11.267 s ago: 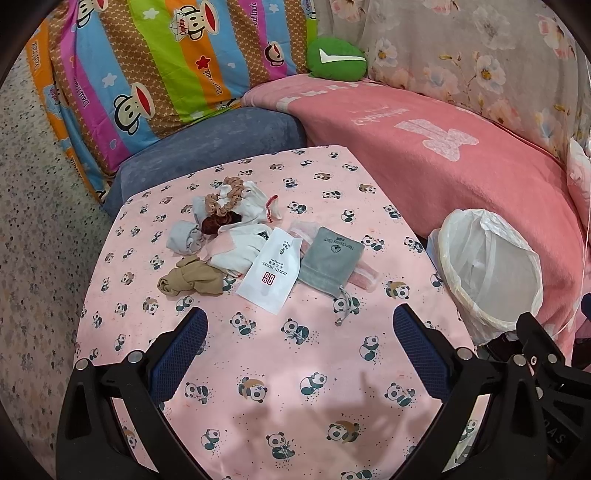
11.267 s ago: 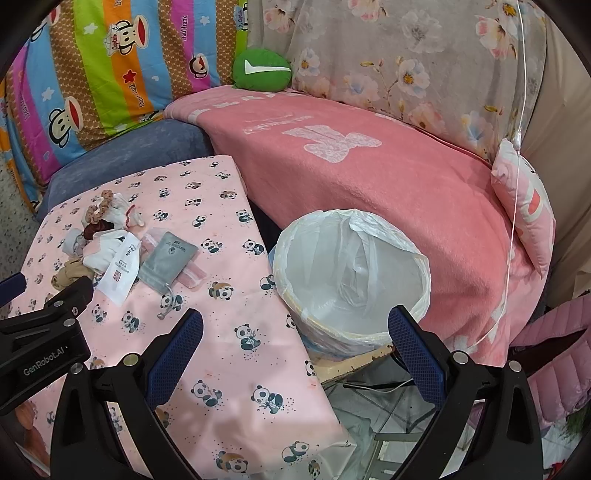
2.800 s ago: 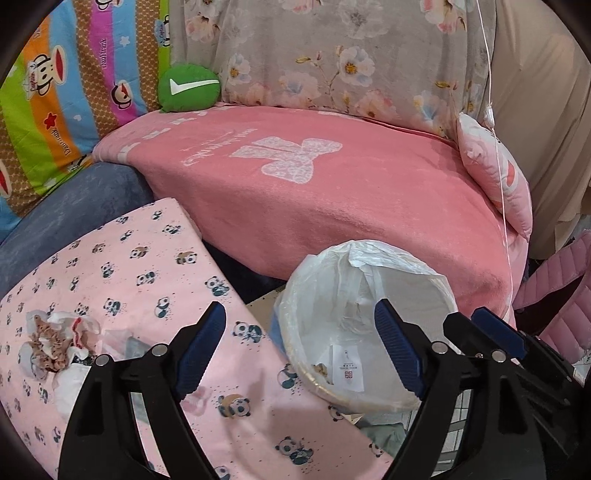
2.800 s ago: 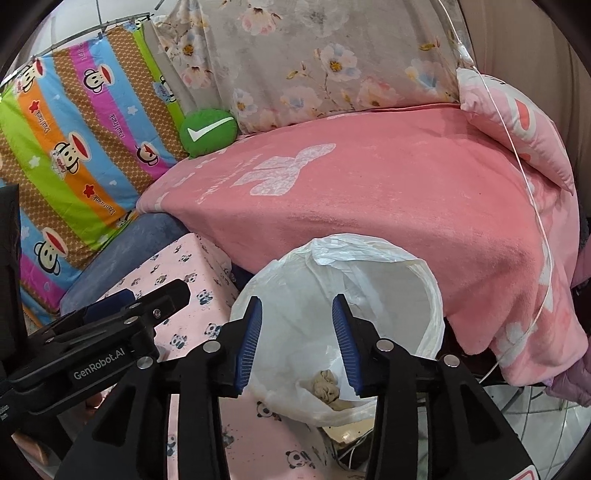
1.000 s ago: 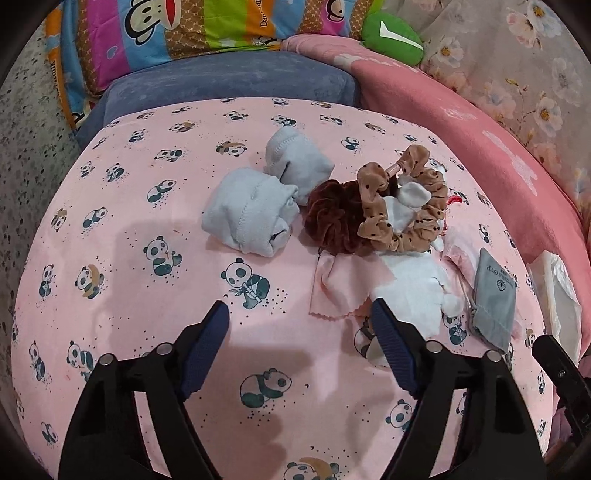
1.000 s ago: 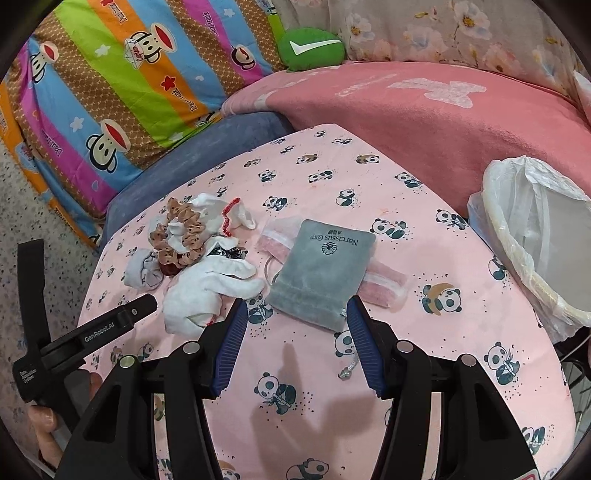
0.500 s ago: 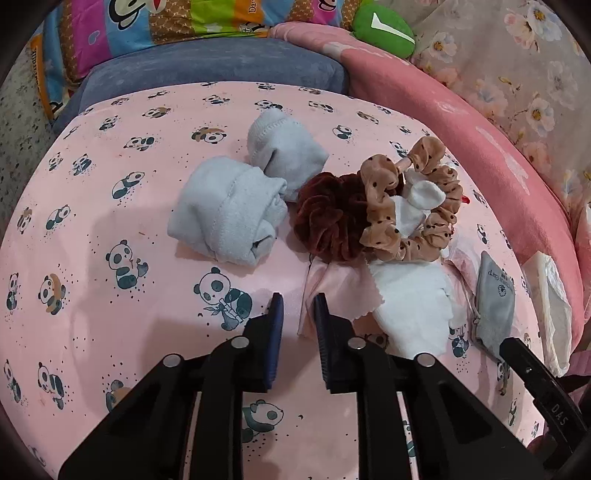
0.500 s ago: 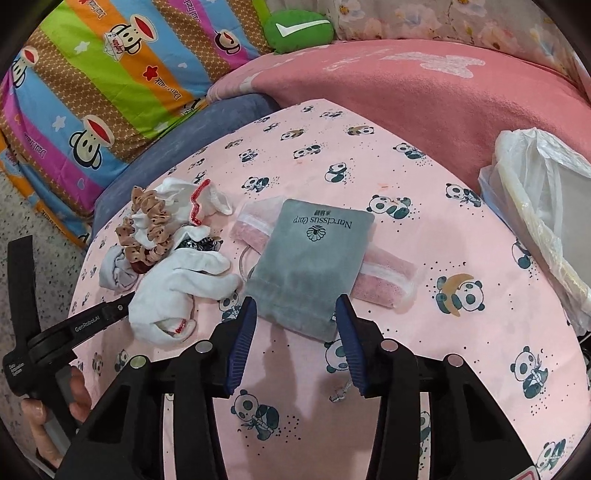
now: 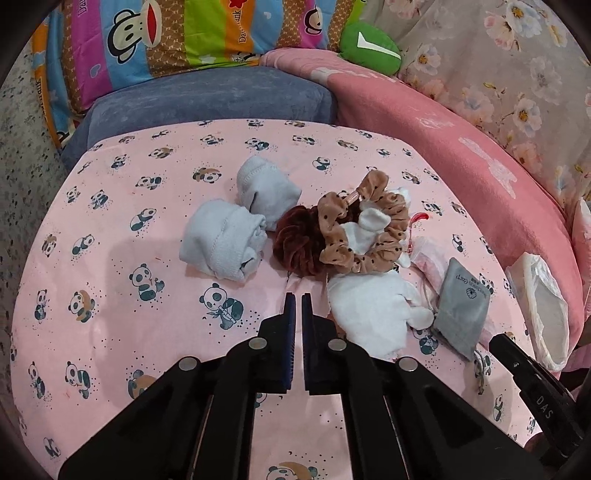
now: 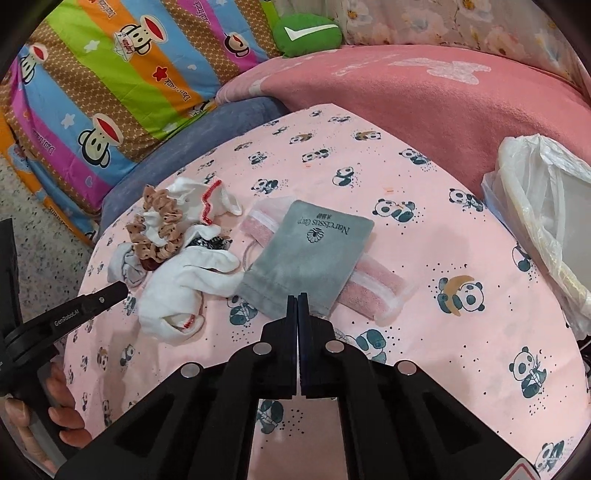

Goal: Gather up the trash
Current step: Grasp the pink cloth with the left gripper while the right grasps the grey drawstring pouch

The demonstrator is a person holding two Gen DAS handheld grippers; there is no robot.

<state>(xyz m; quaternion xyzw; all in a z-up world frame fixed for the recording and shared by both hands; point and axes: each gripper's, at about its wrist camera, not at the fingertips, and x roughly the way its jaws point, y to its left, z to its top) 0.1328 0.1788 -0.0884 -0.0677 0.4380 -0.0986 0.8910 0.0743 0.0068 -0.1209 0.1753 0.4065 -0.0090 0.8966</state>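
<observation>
On the pink panda-print table (image 9: 110, 302) lies a pile: two grey rolled socks (image 9: 221, 243), a dark red scrunchie (image 9: 295, 243), a tan dotted scrunchie (image 9: 354, 236), white socks (image 9: 369, 314), and a grey pouch (image 9: 461, 302) (image 10: 310, 254) over a pink mesh bag (image 10: 373, 288). My left gripper (image 9: 294, 295) is shut on the edge of a thin pink cloth just below the red scrunchie. My right gripper (image 10: 297, 297) is shut at the grey pouch's near edge, apparently pinching it. The white-lined trash bin (image 10: 543, 206) stands at the table's right.
A pink-blanketed sofa (image 10: 424, 96), a blue-grey cushion (image 9: 207, 99), a striped monkey-print cushion (image 10: 110, 74) and a green pillow (image 10: 310, 33) ring the table's far side. Speckled floor (image 9: 22, 122) lies on the left.
Both grippers have closed from open within the last second, the left onto the pink cloth and the right at the grey pouch's edge. Both have moved slightly closer to the pile.
</observation>
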